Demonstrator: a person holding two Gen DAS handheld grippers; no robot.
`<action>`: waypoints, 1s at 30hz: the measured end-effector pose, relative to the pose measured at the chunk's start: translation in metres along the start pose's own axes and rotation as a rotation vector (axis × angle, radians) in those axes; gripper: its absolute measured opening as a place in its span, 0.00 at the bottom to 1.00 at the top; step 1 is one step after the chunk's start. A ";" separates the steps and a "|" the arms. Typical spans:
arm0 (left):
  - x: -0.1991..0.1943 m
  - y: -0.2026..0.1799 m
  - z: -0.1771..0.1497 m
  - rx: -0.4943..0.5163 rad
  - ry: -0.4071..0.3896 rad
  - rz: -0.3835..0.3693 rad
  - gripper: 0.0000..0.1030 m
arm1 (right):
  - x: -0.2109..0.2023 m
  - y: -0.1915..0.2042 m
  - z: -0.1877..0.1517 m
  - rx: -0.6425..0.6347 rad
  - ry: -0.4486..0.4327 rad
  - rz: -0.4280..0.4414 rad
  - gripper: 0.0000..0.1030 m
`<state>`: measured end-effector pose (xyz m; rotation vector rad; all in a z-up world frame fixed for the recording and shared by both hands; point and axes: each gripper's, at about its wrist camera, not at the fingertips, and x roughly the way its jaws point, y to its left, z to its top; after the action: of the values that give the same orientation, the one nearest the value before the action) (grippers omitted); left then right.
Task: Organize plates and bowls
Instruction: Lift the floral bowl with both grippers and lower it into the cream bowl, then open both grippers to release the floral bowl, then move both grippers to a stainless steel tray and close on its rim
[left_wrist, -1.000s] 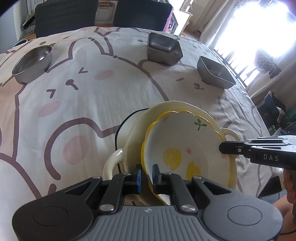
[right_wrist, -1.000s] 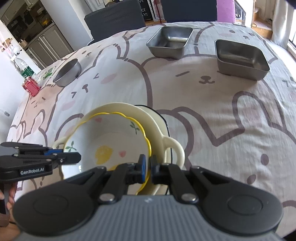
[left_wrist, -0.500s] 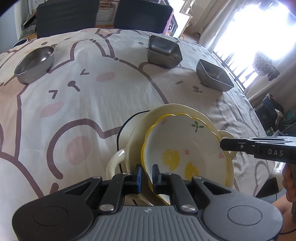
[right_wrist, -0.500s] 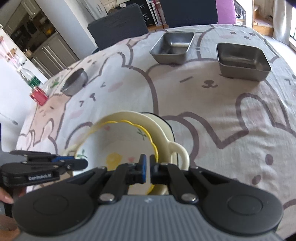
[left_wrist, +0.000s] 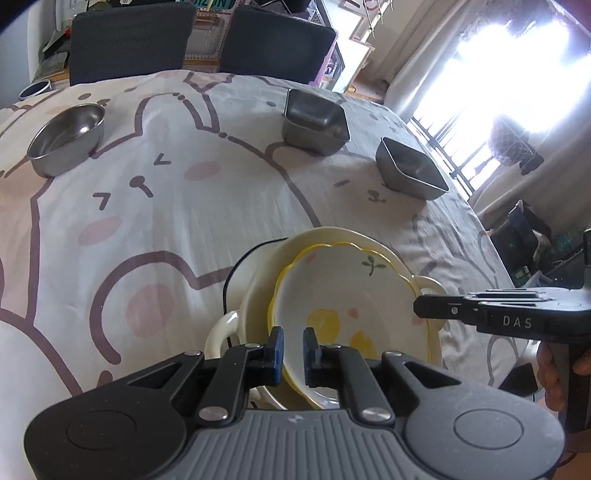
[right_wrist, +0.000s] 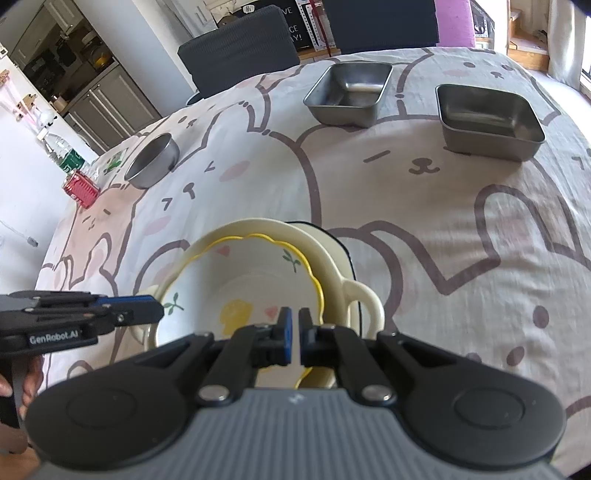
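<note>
Cartoon bears cover the tablecloth on your table, with dark chairs at its far edge and bright windows off its right edge. At the near edge, the lemon-print bowl with its wavy yellow rim is nested in a cream plate, and both are in a cream two-handled dish. Your left gripper has its jaws narrowed on the bowl's near-left rim, one blue pad outside and the other inside. Your right gripper looks nearly closed at the bowl's right rim; you cannot tell from the right wrist view whether the rim is actually pinched between its pads. Each tool shows in the other's view, flanking the stack. Towards the far edge stand two square steel pans, one nearer the middle and one towards the right edge. A round steel bowl stands near the far-left corner, well apart from them. Beyond it, at the left edge, there is a red box.
</note>
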<state>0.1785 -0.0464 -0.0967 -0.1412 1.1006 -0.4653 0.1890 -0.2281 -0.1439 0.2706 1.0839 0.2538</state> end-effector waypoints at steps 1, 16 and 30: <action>0.000 0.000 0.000 0.001 0.002 0.003 0.11 | 0.000 0.000 0.000 0.000 0.000 0.001 0.05; -0.014 -0.001 0.005 0.019 -0.045 0.015 0.60 | -0.019 0.000 -0.002 -0.035 -0.072 -0.004 0.55; 0.010 -0.057 0.073 0.176 -0.166 0.023 1.00 | -0.056 -0.072 0.037 0.080 -0.337 -0.224 1.00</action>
<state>0.2299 -0.1108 -0.0529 -0.0123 0.8933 -0.5185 0.2019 -0.3179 -0.1056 0.2507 0.7828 -0.0360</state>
